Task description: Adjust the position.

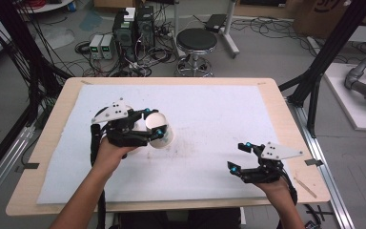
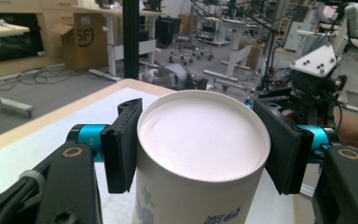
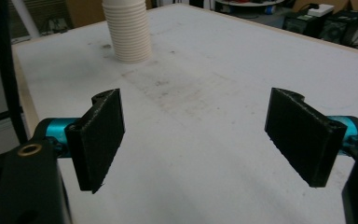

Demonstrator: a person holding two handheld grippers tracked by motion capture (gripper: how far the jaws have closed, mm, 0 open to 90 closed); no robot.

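Left gripper (image 1: 153, 122) fingers clenched on paper cup (image 2: 200, 154) near counter (image 1: 286, 124) left edge; right gripper (image 1: 238, 155) fingers released, empty, near right edge.

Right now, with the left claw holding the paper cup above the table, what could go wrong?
1. The left claw presses the paper cup at its thin rim; a harder squeeze could crush it.
2. The cup appears tilted in the high view, so it may slip or land on its side.
3. The stack of cups stands close by; a swing of the left hand could knock it over. The right claw is open and apart, so it probably cannot help quickly.
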